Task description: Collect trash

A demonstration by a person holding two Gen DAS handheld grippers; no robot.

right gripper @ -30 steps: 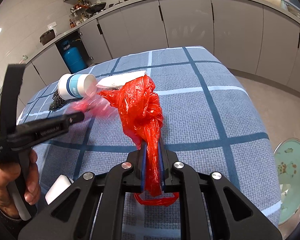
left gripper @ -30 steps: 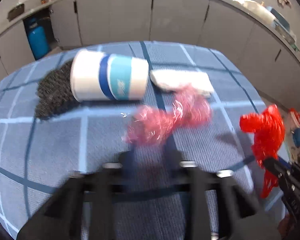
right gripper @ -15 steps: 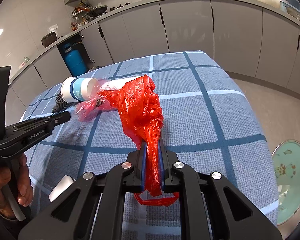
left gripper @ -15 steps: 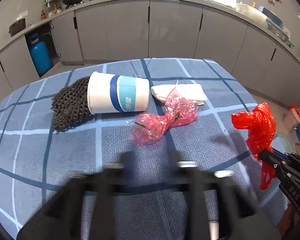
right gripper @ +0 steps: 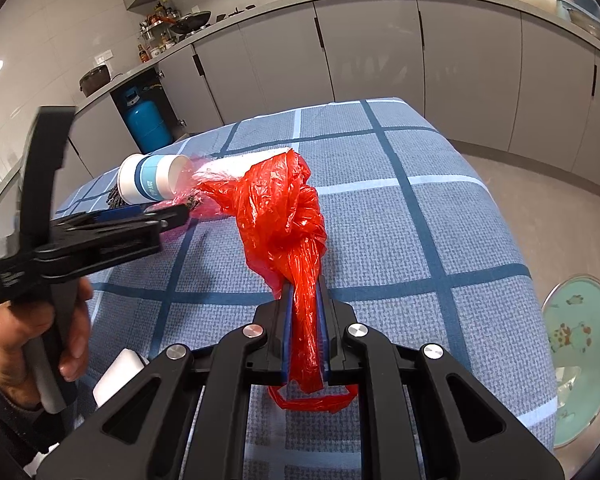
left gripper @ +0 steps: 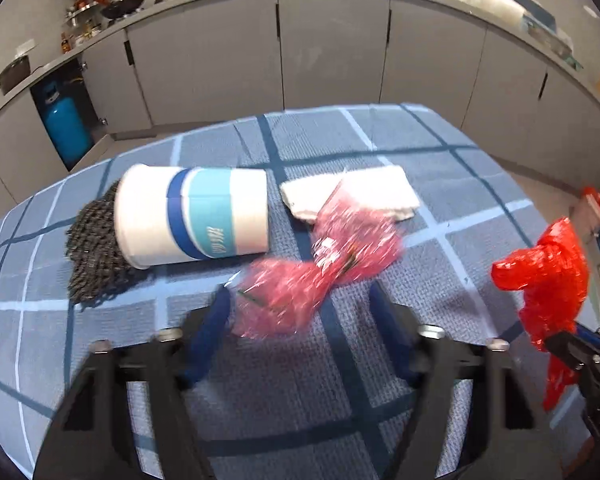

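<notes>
My right jaws clamp the red plastic bag (right gripper: pixel 284 216); my left jaws, just closing slightly, straddle the pink wrapper (left gripper: pixel 320 268). The paper cup (left gripper: pixel 192 216) lies sideways, lettering unreadable.

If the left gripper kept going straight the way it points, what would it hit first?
Most likely the pink crinkled wrapper, lying just ahead of the open left gripper, nearer its left finger; the paper cup lies beyond. Blur makes depth uncertain.

Left gripper (left gripper: pixel 300 300) angles downward, jaws parted after just closing a little — nothing pressed between its pads; a hand (right gripper: pixel 36 348) grips its handle. Right gripper (right gripper: pixel 303 284) clamped tight
</notes>
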